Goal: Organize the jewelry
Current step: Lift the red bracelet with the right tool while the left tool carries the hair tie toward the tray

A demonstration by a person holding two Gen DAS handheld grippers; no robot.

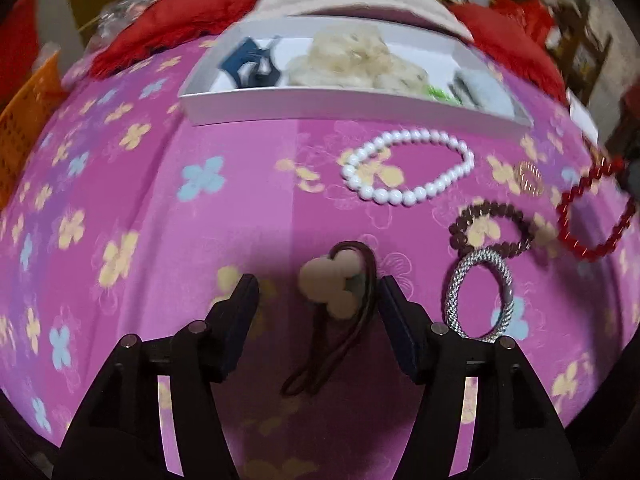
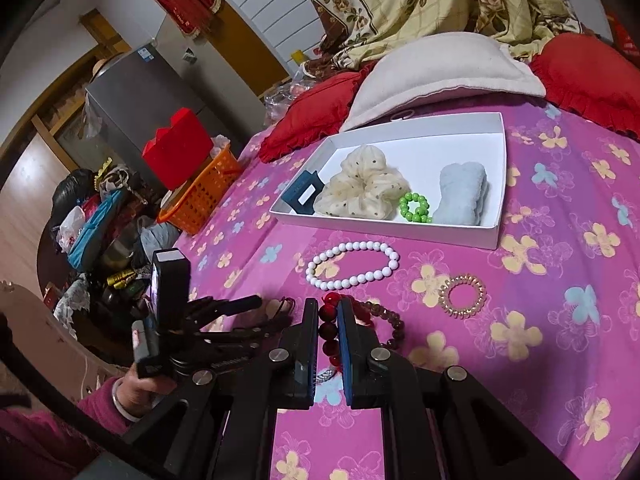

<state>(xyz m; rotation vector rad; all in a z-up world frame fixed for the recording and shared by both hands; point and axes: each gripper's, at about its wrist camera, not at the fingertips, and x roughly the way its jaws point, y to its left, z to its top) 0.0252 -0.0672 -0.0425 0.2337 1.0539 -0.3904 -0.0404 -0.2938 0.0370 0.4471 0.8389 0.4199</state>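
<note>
1. A bed covered with a pink flowered sheet [image 2: 560,208] is the work surface; pillows and a quilt lie beyond, clutter to the side.
2. Already sorted: the white tray [image 2: 496,236], well ahead of both claws, holds a blue hair claw clip [image 2: 302,192], a cream scrunchie [image 2: 362,188], a green bead ring [image 2: 414,208] and a pale blue fluffy piece [image 2: 460,194].
3. The right gripper [image 2: 329,316] is clenched on the red bead bracelet [image 2: 328,312], lifted off the sheet, likely bound for the tray.
4. The left gripper [image 1: 318,292] stands released, pads apart either side of the brown hair tie with a cream flower [image 1: 332,284], not pressing it.
5. Still loose on the sheet: the white pearl bracelet [image 1: 404,172] ahead of the left claw, the silver elastic [image 1: 478,296] just to its right, the dark brown bead bracelet [image 1: 492,228] and gold coil tie [image 2: 462,294] beyond.
6. Roughly half the pieces remain, I judge.
</note>
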